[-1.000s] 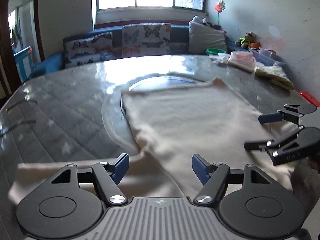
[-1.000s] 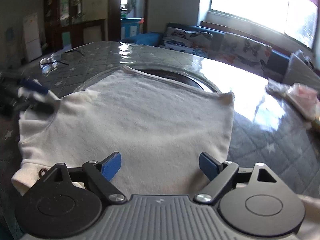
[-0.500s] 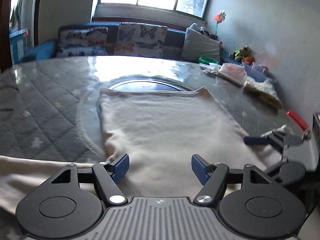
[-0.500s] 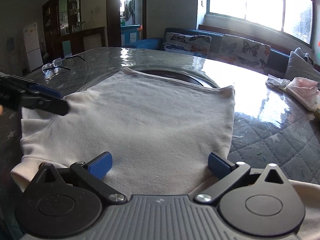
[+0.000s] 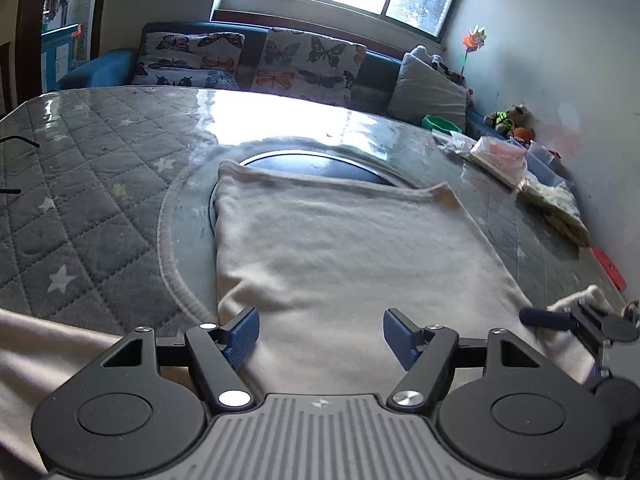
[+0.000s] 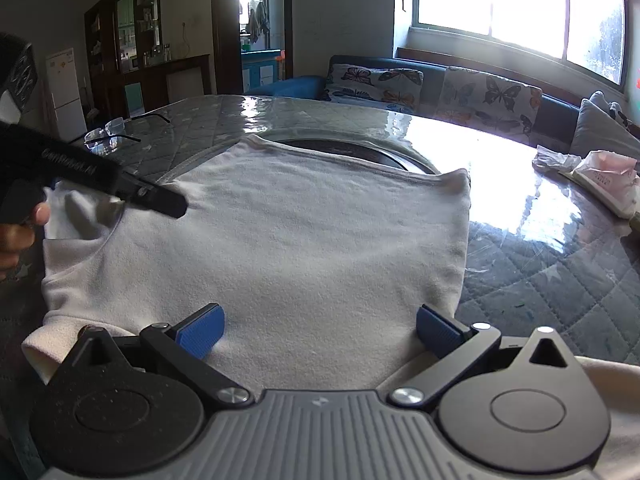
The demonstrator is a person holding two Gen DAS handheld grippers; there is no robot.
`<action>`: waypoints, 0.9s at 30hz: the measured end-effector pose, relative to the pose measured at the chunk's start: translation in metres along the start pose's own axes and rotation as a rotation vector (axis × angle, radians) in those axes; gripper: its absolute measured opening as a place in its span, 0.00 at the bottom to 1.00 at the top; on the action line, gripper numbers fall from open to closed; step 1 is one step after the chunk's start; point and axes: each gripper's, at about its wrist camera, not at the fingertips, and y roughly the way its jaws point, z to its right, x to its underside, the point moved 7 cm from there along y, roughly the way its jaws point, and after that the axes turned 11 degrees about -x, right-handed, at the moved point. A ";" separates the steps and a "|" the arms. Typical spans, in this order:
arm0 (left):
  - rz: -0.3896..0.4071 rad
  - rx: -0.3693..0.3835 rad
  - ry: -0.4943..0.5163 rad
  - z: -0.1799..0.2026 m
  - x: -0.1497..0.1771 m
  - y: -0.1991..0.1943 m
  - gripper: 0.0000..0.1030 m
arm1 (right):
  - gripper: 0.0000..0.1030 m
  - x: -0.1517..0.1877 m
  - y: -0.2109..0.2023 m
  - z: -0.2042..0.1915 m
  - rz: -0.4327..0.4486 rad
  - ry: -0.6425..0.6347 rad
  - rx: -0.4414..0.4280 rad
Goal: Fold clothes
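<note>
A cream long-sleeved top [image 5: 344, 256] lies flat on the grey quilted table, hem at the far side. It also shows in the right wrist view [image 6: 304, 240]. My left gripper [image 5: 320, 338] is open, low over the shoulder on the left side, with a sleeve [image 5: 48, 352] trailing off left. My right gripper [image 6: 318, 330] is open, low over the near edge on the right side. The left gripper shows at the left in the right wrist view [image 6: 160, 200] by the neckline. The right gripper shows at the right in the left wrist view [image 5: 560, 320].
A round dark inset [image 5: 312, 164] lies under the top's far edge. Glasses [image 6: 108, 132] lie at the table's far left. Bags and packets [image 5: 504, 156] sit at the right side. A sofa with butterfly cushions [image 5: 248, 60] stands behind the table.
Both grippers stayed open and moved closer over the top's near end. The left wrist view swung right and down, and the right gripper dropped lower at its right edge.
</note>
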 end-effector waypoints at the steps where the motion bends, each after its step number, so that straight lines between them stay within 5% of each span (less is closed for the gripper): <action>1: 0.001 -0.001 -0.007 0.000 -0.002 0.003 0.70 | 1.00 0.000 0.000 0.000 0.000 0.000 0.000; 7: -0.016 -0.034 0.007 0.001 -0.006 0.009 0.71 | 1.00 0.000 0.000 0.000 0.000 -0.001 0.000; 13: -0.011 -0.111 0.079 0.017 0.007 -0.022 0.84 | 1.00 0.000 0.000 0.000 0.000 0.000 0.000; 19: -0.079 -0.209 0.066 0.020 0.025 -0.036 0.97 | 1.00 0.000 0.000 0.000 0.000 -0.001 0.000; 27: -0.156 -0.245 0.036 0.011 0.044 -0.026 1.00 | 1.00 0.001 0.000 0.000 0.000 0.000 0.000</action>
